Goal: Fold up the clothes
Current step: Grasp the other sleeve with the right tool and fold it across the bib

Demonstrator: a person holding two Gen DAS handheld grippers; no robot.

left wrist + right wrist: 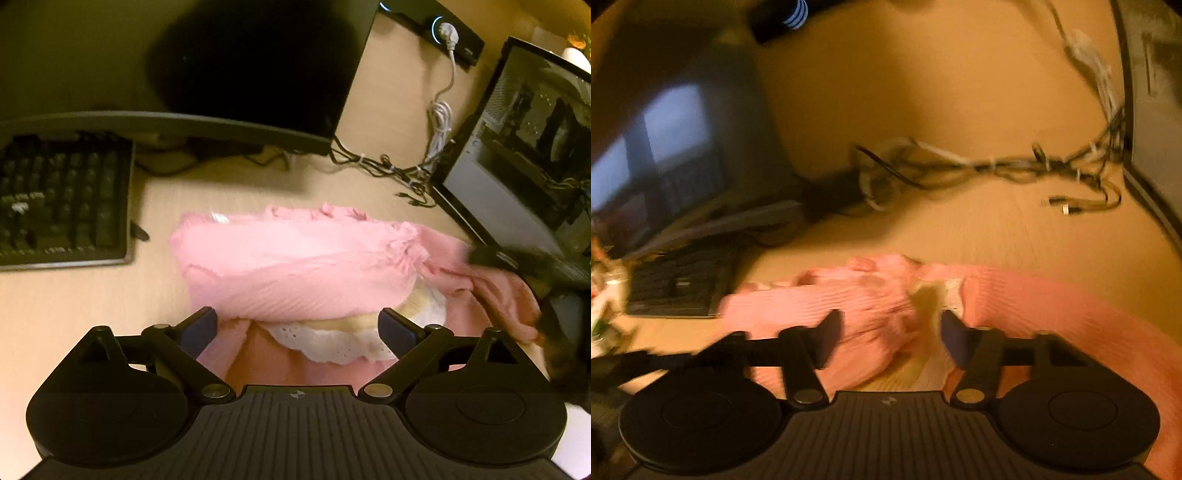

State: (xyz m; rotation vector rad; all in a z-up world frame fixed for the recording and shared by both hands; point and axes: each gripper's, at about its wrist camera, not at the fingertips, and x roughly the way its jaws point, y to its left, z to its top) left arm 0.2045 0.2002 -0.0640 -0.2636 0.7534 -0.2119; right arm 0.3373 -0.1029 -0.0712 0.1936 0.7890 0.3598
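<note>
The pink garment (295,266) lay partly folded on the desk (74,314) — more folds remained, I judged. Left tongs (297,326) gaped empty; right tongs (888,338) stood apart — fabric between, unclamped.

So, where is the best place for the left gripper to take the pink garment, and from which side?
Probably the near folded edge of the pink garment, approached from the near side: it faces the open left gripper, above the white lace trim.
</note>
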